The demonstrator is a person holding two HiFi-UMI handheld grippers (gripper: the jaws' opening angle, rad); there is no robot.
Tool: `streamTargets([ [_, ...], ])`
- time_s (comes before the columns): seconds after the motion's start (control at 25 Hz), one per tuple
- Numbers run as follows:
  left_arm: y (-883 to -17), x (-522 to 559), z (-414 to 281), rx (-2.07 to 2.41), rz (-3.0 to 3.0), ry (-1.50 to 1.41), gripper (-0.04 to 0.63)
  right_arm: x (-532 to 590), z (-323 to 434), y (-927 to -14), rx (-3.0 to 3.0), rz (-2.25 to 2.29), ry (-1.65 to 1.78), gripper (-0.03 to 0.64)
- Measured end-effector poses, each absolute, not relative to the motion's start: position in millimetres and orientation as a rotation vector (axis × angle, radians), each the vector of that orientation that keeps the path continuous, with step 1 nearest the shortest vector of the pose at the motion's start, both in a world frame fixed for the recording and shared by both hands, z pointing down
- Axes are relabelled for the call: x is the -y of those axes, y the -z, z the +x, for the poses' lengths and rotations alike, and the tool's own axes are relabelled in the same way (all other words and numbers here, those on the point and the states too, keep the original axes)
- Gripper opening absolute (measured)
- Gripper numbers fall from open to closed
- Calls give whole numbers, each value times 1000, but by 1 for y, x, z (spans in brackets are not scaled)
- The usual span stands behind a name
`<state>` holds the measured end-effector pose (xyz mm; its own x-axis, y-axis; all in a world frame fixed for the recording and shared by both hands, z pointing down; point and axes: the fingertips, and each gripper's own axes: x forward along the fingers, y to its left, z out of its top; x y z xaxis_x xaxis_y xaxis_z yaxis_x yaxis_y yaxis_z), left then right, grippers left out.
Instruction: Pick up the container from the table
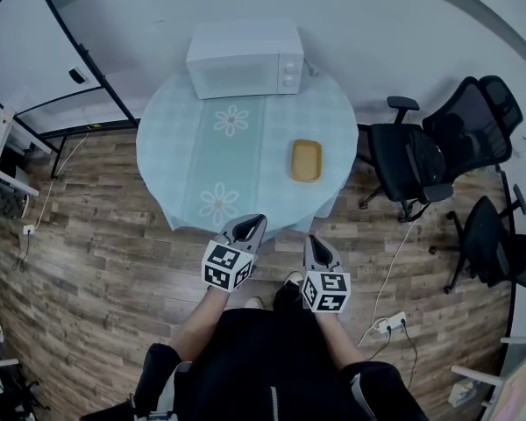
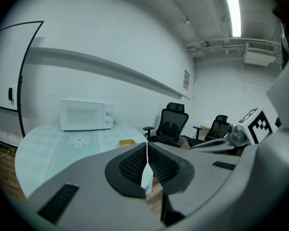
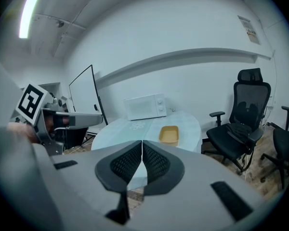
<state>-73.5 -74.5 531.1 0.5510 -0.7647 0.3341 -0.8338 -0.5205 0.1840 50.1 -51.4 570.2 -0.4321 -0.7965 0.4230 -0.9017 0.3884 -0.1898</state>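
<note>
A shallow yellow container [image 1: 305,160] lies on the right half of the round table [image 1: 171,139]; it also shows as the container [image 3: 169,134] in the right gripper view and, mostly hidden behind the jaws, as the container [image 2: 126,142] in the left gripper view. My left gripper [image 1: 255,222] hovers over the table's near edge, its jaws pressed together with nothing between them. My right gripper [image 1: 315,243] hangs just short of the table edge, below the container, also shut and empty.
A white microwave [image 1: 245,60] stands at the table's far side. Two black office chairs [image 1: 416,160] and a third chair [image 1: 495,244] crowd the right. A whiteboard [image 1: 26,46] stands at the left. A power strip [image 1: 391,323] and cable lie on the wooden floor.
</note>
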Motion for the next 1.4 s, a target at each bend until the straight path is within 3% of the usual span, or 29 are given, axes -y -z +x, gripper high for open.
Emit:
streamTargets([
  [0.6,-523,141,-23,1473,2386,-300,18,134,98,-559,2493,1334,-546,25],
  [1.4,-539,233,-9,1452,2418,-367,20,203,127,-558,2439,1404,-548,25],
])
